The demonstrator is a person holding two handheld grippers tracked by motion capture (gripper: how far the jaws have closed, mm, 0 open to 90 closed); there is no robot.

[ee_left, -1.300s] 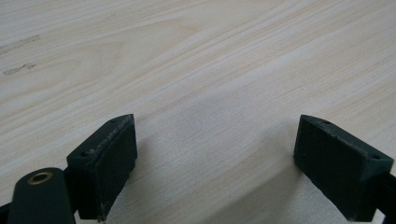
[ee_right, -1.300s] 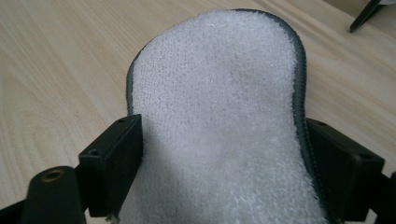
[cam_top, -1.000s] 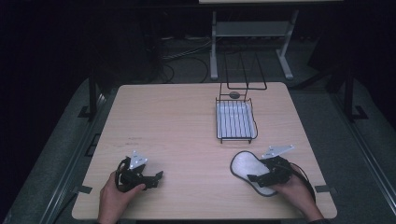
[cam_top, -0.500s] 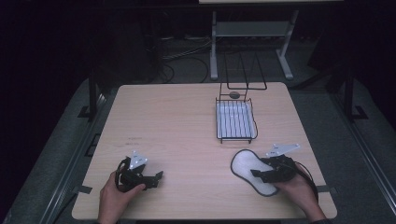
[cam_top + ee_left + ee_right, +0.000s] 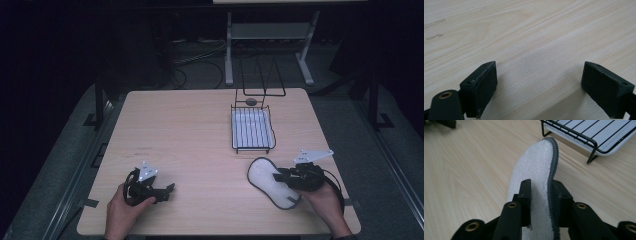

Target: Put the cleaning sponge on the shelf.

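At the near left of the table [image 5: 200,135], the left gripper [image 5: 167,190] is held low over bare wood by a hand [image 5: 119,215]. In the left gripper view its 2 jaws are seen spread wide apart, with nothing between them.

Right of centre, toward the far edge, a black wire rack [image 5: 252,129] is set on a white tray. Just near of it, at the near right, a white insole-shaped pad [image 5: 265,179] with a dark grey stitched rim is found, its far tip close to the rack's near foot.

The right gripper [image 5: 540,192] is clamped on the pad's right edge. In the right gripper view 1 jaw is pressed on the fleecy white face and the other on the outside of the grey rim, and the pad is curled up on that side.

The hold is judged shallow, since only the rim is pinched. A slip could be caused by the soft pile compressing, or the pad could fold and droop if lifted from this 1 edge. Its tip could also be snagged on the rack's wire foot if it is carried farther.
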